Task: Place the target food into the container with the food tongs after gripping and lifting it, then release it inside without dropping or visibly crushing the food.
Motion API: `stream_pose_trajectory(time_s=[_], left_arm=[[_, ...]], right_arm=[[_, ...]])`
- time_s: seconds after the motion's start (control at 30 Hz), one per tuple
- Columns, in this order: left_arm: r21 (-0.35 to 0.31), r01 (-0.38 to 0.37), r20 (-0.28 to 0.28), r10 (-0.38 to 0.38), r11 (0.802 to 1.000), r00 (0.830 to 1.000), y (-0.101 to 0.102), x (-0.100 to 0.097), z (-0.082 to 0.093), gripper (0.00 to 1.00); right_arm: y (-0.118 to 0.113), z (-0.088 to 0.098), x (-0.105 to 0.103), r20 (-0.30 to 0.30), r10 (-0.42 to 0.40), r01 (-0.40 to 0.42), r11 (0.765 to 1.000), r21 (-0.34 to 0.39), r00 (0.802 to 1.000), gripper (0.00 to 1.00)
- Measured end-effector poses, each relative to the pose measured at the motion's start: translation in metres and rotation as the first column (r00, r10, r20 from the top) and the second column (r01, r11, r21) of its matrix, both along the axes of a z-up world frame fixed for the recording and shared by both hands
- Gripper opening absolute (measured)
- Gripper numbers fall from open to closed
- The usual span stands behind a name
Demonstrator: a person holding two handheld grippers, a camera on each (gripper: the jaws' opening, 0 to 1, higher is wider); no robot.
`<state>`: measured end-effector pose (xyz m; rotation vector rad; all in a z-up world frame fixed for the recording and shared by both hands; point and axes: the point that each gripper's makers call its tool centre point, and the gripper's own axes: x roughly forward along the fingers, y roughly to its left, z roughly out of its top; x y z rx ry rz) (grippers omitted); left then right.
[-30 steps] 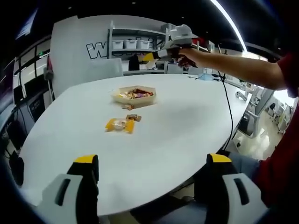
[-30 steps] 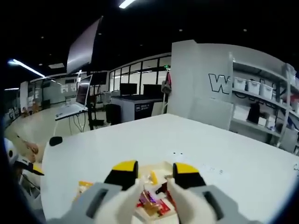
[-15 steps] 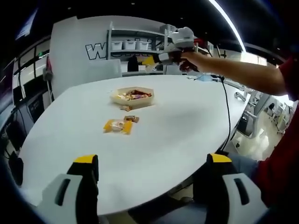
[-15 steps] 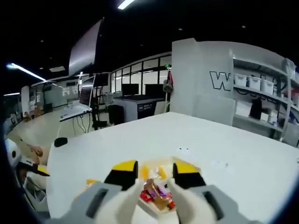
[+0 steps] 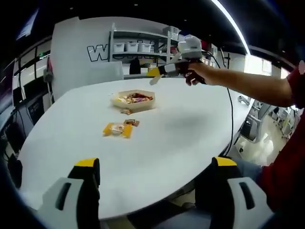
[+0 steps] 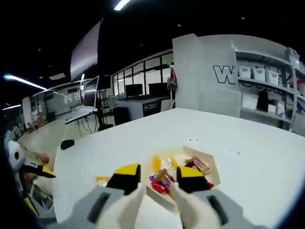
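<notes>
Right tool has risen, jaws narrowly parted, partly hiding container.

snacks in tray too small, indistinct

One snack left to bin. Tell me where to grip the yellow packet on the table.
Grip the yellow packet across its narrow middle, tongs coming from above. It lies flat on the table, so its crimped ends offer less hold; the small brown snack sits close beside it.

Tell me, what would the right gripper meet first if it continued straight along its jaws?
Probably the wrapped snacks in the container, which lie directly between and beyond the right gripper; depth is unclear.
</notes>
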<state>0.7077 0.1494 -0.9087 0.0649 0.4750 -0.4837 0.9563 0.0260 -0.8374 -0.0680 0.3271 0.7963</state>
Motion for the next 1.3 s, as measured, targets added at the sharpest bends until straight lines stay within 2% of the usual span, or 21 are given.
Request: stream_pose_trajectory(time_s=[0.2,0.4,0.53,0.77,1.17,1.3], left_arm=[[-0.014,-0.003,0.0,0.003,1.0,1.0,-0.002,0.001,0.0,0.97],[-0.025,-0.009,0.011,0.009,1.0,1.0,-0.002,0.002,0.003,0.99],[-0.022,-0.006,0.001,0.006,1.0,1.0,-0.003,0.001,0.0,0.99],[-0.018,-0.007,-0.015,0.007,1.0,1.0,-0.002,-0.002,-0.005,0.99],[-0.014,0.001,-0.034,-0.001,1.0,0.999,-0.005,-0.004,-0.014,0.98],[-0.022,-0.002,-0.031,0.001,1.0,1.0,-0.006,-0.003,-0.013,0.98]], right_arm=[[0.0,-0.01,-0.008,-0.023,0.006,-0.006,1.0,0.004,1.0,0.25],[0.01,-0.017,-0.02,-0.028,0.031,-0.031,1.0,-0.002,0.999,0.25],[0.015,-0.025,-0.026,-0.03,0.044,-0.044,0.999,-0.016,0.999,0.25],[0.023,-0.035,-0.038,-0.054,0.058,-0.057,0.998,0.017,0.997,0.25],[0.035,-0.058,-0.049,-0.08,0.083,-0.084,0.996,-0.009,0.993,0.25],[0.041,-0.063,-0.053,-0.093,0.089,-0.088,0.996,0.009,0.992,0.25]])
